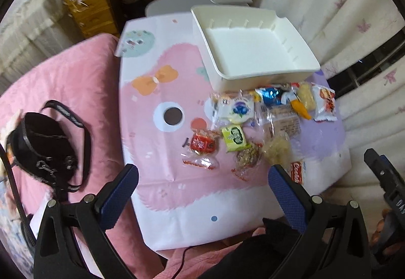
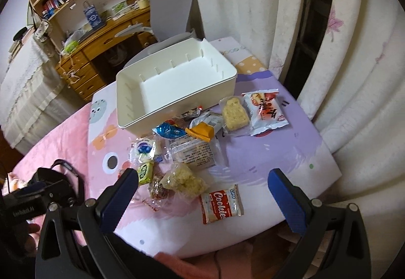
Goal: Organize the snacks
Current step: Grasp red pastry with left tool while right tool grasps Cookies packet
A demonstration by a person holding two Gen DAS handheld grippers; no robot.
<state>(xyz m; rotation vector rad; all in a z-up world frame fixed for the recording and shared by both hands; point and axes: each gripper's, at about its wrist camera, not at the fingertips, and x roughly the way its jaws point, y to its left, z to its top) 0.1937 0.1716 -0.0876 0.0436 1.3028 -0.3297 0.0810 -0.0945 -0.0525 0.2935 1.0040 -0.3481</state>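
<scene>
An empty white plastic box [image 1: 263, 74] [image 2: 126, 102] stands at the far side of a small cartoon-print table [image 1: 157, 152] [image 2: 265, 157]. Several wrapped snacks lie in front of it: a Cookies pack [image 2: 221, 204] [image 1: 297, 172], a red candy pack [image 1: 202, 144], a green pack [image 1: 234, 138] [image 2: 145, 171], a blue wrapper [image 1: 270, 95] [image 2: 168, 130], a yellow cake bar [image 2: 234, 113] and a white-red pack [image 2: 265, 112] [image 1: 325, 103]. My left gripper [image 1: 202, 177] is open and empty above the table's near side. My right gripper [image 2: 202, 180] is open and empty above the Cookies pack.
A black bag with a strap [image 1: 48, 150] lies on the pink blanket [image 1: 76, 81] left of the table. A grey office chair [image 2: 172, 0] and a wooden desk [image 2: 101, 33] stand behind. Curtains [image 2: 354, 76] hang at the right.
</scene>
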